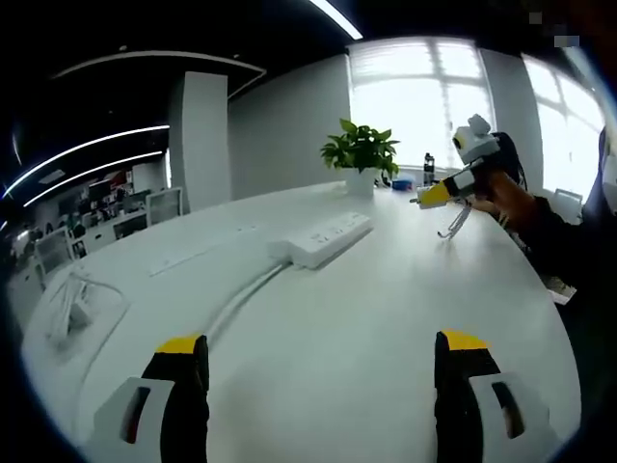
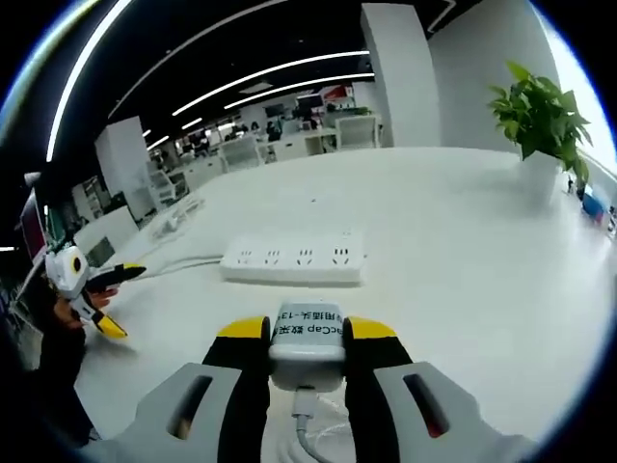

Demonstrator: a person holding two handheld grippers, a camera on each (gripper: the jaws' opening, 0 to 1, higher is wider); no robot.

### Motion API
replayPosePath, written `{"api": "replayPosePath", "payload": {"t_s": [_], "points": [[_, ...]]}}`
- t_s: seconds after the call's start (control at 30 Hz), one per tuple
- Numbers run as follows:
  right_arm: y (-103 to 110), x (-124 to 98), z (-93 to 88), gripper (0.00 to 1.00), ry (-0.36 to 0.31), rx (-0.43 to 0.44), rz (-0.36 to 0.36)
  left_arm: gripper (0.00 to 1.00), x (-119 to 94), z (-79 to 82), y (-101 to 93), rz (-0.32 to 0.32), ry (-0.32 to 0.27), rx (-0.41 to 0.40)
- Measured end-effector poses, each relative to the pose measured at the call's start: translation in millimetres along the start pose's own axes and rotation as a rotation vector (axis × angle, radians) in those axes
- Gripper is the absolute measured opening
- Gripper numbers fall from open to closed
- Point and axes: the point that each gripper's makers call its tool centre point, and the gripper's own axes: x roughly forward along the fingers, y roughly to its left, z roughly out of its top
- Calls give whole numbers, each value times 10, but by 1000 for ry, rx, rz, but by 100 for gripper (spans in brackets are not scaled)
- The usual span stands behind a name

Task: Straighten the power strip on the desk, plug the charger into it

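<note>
The right claw [image 2: 306, 333] squeezes the charger [image 2: 307, 340]; the left claw [image 1: 321, 352] is apart. A tilted charger could miss the power strip [image 2: 293, 258].

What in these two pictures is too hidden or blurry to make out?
- Charger prongs: right gripper view, hidden by its own body in the right tool.
- Charger label: partly covered by the jaws.
- Power strip cable's far end: left gripper view, too small to follow.
- Bundle at desk edge: blurred.
</note>
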Motion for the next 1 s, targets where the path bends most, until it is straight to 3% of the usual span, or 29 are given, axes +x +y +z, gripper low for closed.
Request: {"api": "replayPosePath", "payload": {"t_s": [0.27,0.7,1.0], "points": [[-65,-18,141,27,13,-8,4,99,-5,-19,11,2,5,9],[-88,91,238,27,87,-8,38,99,7,-17,1,4,2,17],[-57,114,323,27,130,-62,45,99,6,-23,-16,4,5,23]]}}
